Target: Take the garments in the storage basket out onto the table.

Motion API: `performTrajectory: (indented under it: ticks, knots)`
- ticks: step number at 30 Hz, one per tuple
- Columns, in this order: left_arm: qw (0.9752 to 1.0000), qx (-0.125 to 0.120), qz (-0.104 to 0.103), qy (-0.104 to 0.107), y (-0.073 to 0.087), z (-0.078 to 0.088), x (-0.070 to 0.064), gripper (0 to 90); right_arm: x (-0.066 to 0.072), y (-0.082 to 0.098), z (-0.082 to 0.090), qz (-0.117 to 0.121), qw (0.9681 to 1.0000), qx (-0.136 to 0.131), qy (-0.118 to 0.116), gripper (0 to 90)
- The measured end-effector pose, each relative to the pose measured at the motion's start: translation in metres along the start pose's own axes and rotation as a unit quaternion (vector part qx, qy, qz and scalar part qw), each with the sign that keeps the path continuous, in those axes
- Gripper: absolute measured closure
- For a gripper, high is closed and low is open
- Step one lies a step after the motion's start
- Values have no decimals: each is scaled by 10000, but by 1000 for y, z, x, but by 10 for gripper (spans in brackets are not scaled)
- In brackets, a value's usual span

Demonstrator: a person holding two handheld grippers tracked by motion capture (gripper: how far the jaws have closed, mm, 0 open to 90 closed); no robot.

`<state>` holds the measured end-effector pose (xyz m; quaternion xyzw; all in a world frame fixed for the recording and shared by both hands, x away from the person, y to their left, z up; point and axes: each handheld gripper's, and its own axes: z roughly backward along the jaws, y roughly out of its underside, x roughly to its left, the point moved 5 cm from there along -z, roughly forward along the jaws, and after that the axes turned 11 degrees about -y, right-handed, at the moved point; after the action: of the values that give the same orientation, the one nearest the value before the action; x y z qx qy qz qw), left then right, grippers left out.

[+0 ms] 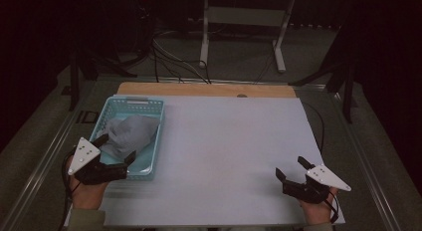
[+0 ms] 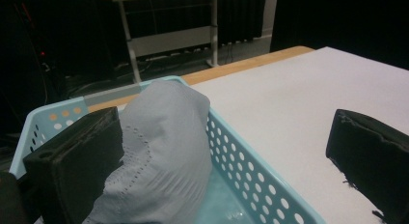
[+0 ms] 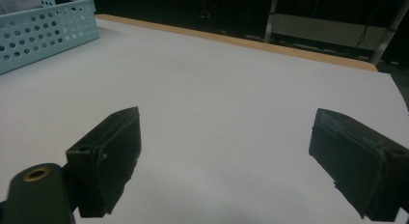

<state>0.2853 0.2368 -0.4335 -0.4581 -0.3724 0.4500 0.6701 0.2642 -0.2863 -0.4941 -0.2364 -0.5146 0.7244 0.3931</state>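
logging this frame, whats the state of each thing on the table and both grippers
basket: upright at the table's left, holds the cloth
cloth: crumpled, heaped above the basket rim
left gripper: open, one finger inside the basket beside the cloth, other outside
right gripper: open, holds nothing, over bare table

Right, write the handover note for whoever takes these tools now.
Left tool: open, at the near end of the blue basket, straddling its right wall, one jaw beside the grey cloth, nothing gripped.
Right tool: open, empty, over the bare white table sheet at the near right.
Cloth: bunched inside the basket, at the table's left.
Done: left tool brought to the cloth.
Left: likely grip the cloth and lift it out.
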Motion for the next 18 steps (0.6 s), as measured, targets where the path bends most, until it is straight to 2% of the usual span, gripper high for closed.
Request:
performTrajectory:
  ticks: [4, 9, 18]
  knots:
    - [10000, -7, 28, -6, -5, -3, 0, 0, 1, 1, -1, -63, 10000, 19, 41, 110]
    - [9999, -39, -136, -23, -12, -10, 0, 0, 0, 0, -1, -84, 9999, 0, 130, 109]
    - [9998, -11, -175, 23, -22, -20, 0, 0, -1, 0, 1, -127, 9997, -69, 184, 109]
